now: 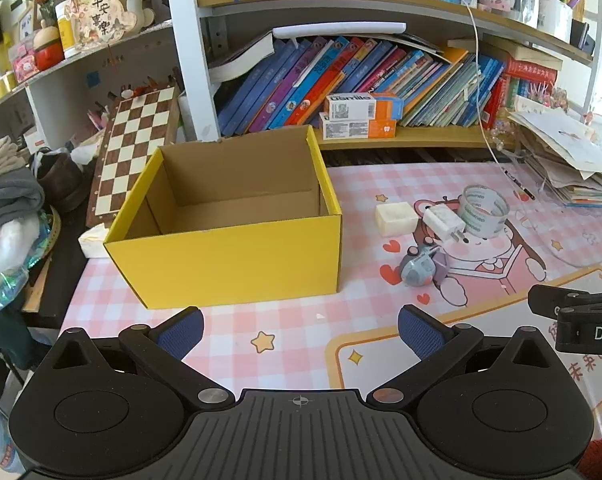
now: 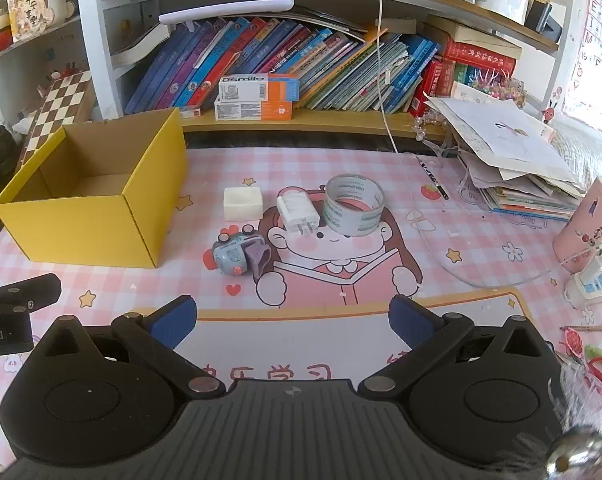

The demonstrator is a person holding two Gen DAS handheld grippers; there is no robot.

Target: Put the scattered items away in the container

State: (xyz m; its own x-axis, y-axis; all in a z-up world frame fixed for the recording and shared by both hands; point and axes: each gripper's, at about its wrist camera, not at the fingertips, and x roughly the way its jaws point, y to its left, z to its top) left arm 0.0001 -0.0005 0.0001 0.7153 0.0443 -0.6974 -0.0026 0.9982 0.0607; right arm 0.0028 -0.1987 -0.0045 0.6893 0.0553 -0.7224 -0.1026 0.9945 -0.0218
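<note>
A yellow cardboard box (image 1: 229, 256) (image 2: 81, 228) stands open and empty on the pink checked mat. To its right lie a white block (image 1: 395, 219) (image 2: 243, 202), a white charger plug (image 1: 445, 222) (image 2: 297, 209), a roll of clear tape (image 1: 484, 211) (image 2: 355, 204) and a small grey toy car (image 1: 421, 266) (image 2: 239, 256). My left gripper (image 1: 301, 332) is open just in front of the box, holding nothing. My right gripper (image 2: 293, 320) is open too, near the mat's front, a short way before the toy car.
Shelves of leaning books (image 2: 285, 56) run behind the mat. A chessboard (image 1: 137, 148) leans left of the box. A stack of papers (image 2: 513, 160), a pink cylinder (image 2: 589, 224), a power strip (image 2: 591, 284) and red scissors (image 2: 599, 372) crowd the right side. A black marker (image 2: 433, 178) lies near the papers.
</note>
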